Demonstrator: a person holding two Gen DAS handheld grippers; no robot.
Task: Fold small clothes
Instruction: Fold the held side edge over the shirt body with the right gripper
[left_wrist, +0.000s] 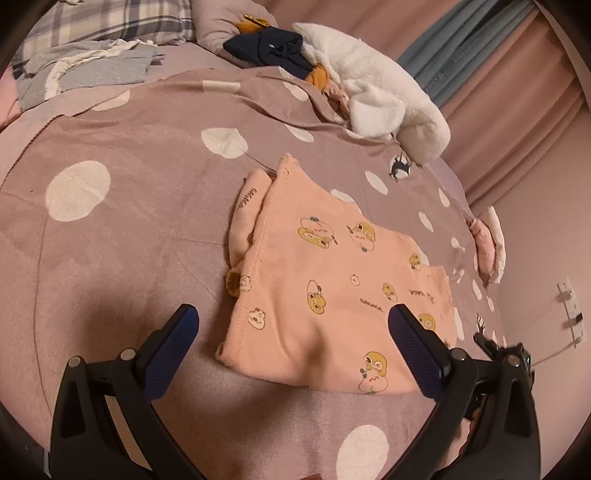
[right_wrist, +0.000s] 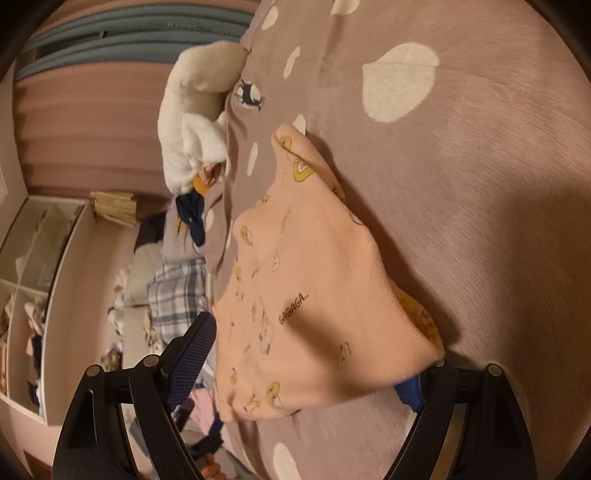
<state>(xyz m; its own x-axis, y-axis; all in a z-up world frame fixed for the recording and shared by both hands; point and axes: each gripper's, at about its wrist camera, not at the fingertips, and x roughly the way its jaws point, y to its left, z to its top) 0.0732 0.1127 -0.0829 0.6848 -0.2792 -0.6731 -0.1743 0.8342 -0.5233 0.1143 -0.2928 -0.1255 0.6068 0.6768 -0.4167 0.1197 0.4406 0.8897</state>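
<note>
A small peach garment printed with yellow cartoon figures lies partly folded on the mauve dotted blanket. My left gripper hovers wide open over the garment's near edge. One blue pad is off the cloth to the left, the other over its right part, and neither presses on it. In the right wrist view the same garment fills the space between the spread jaws of my right gripper. Its near corner drapes over the right finger, which is mostly hidden. The left finger stands clear of the cloth.
A white fleece item and a navy and orange garment lie at the blanket's far side. Grey folded clothes and a plaid pillow are far left. Curtains hang beyond the bed's right edge. A shelf holds clothes.
</note>
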